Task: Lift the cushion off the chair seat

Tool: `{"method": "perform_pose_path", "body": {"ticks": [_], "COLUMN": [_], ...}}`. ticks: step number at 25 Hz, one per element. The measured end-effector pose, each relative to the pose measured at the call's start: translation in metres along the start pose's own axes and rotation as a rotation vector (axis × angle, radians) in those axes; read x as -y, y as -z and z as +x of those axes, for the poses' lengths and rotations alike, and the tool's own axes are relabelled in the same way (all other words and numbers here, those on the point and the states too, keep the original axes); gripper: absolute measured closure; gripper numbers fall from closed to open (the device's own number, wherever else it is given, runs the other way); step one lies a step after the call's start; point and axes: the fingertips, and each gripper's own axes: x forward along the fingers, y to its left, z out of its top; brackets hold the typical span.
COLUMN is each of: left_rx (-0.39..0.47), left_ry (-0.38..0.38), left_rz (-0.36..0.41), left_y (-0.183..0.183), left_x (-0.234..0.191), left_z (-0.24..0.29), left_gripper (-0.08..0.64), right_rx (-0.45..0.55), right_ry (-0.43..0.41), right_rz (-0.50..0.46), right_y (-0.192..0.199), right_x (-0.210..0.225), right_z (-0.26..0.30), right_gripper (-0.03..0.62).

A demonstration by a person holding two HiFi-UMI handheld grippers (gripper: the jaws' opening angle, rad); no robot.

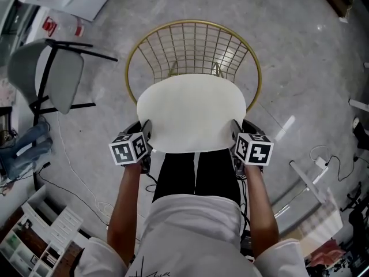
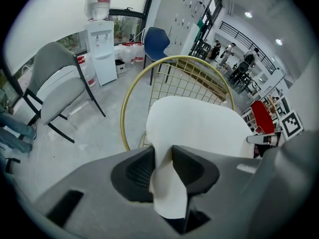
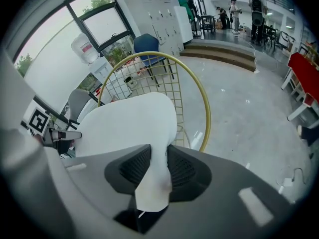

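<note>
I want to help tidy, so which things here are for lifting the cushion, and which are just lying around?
For the job: cushion, gold wire chair, left gripper, right gripper.
Lying about: grey chair, blue chair, water dispenser.

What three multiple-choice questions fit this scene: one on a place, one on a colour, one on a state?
1. In the head view, where is the grey black-legged chair?
A) left of the round wire-backed chair
B) right of it
C) stacked on it

2. What colour is the wire-backed chair's frame?
A) black
B) gold
C) blue

3. How do the left gripper and right gripper stand on the white rounded cushion?
A) both open above it
B) only one grips
C) both shut on its edge

Answers:
1 A, it stands at the picture's left.
2 B, ring and grid shine gold.
3 C, each gripper view shows the cushion pinched between the pads.
</note>
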Motion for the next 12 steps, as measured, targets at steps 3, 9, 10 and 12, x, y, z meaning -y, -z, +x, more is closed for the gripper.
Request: {"method": "perform_pose_path", "body": {"ticks": [3, 9, 10, 12], "left_rx": [0.017, 0.062, 0.066, 0.074], "left_ry": [0.012, 0.047, 0.051, 0.06], "left_rz": [-0.01, -0.034, -0.033, -0.032], "left_y": [-0.002, -0.007, -0.008, -0.008], "left_x": [0.005, 0.001, 0.004, 0.013], "left_z": [-0.011, -0.046, -0.049, -0.053], "left_gripper": [0.448, 0.454, 0.454, 0.455], "right_rx": [0.005, 0.014, 0.015, 0.015], "right_ry": [-0.007, -0.027, -0.029, -0.031], "right_rz": [-0.013, -0.031, -0.039, -0.061], "right_y": [-0.004, -0.009, -0.01, -0.012], "right_x": [-0.003, -0.025, -0.024, -0.021], "right_z": [-0.012, -0.035, -0.039, -0.047], "right_gripper": [0.481, 0.483, 0.485, 0.486]}}
